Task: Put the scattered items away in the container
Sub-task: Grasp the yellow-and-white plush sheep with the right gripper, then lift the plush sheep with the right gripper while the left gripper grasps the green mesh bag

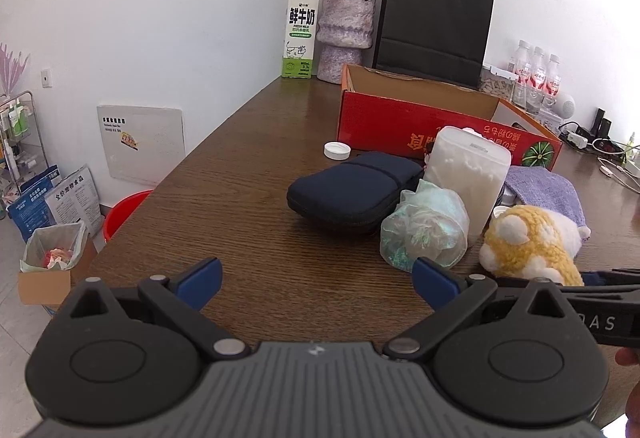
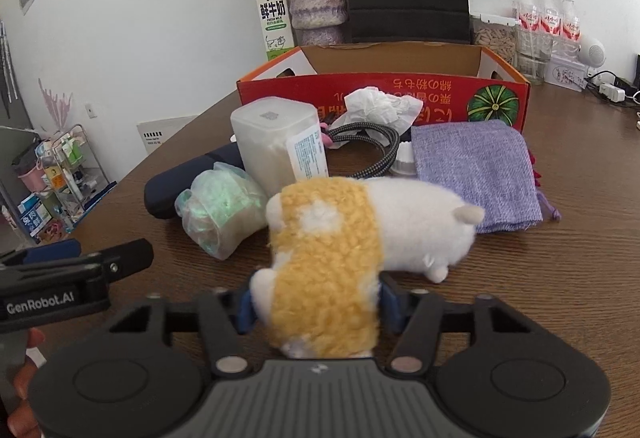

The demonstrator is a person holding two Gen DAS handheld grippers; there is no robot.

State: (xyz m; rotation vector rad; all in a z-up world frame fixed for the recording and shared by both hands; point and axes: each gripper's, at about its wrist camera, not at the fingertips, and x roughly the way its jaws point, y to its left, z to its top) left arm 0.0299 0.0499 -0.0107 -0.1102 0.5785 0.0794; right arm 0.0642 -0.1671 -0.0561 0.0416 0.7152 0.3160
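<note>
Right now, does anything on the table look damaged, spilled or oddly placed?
No spill or damage shows. Two oddities: a white bottle cap lies loose beside the red cardboard box, with no open bottle visible, and a crumpled tissue rests against the box's front.

On your dark wood table (image 1: 248, 158) lie a navy case (image 1: 352, 190), a bagged bundle (image 1: 424, 226), a plush (image 2: 360, 230), a purple cloth (image 2: 476, 174), a white cap (image 1: 337, 150) and the red box (image 2: 384, 94).

One red cardboard box (image 2: 384, 94), one plush toy (image 2: 360, 234), one purple cloth (image 2: 476, 174) and one dark zip case (image 1: 352, 190) sit on the table (image 1: 248, 142). Three water bottles (image 2: 548, 26) line its far edge. Beside them stand one milk carton (image 1: 300, 34), one vase (image 1: 346, 34) and one black paper bag (image 1: 436, 30).
</note>
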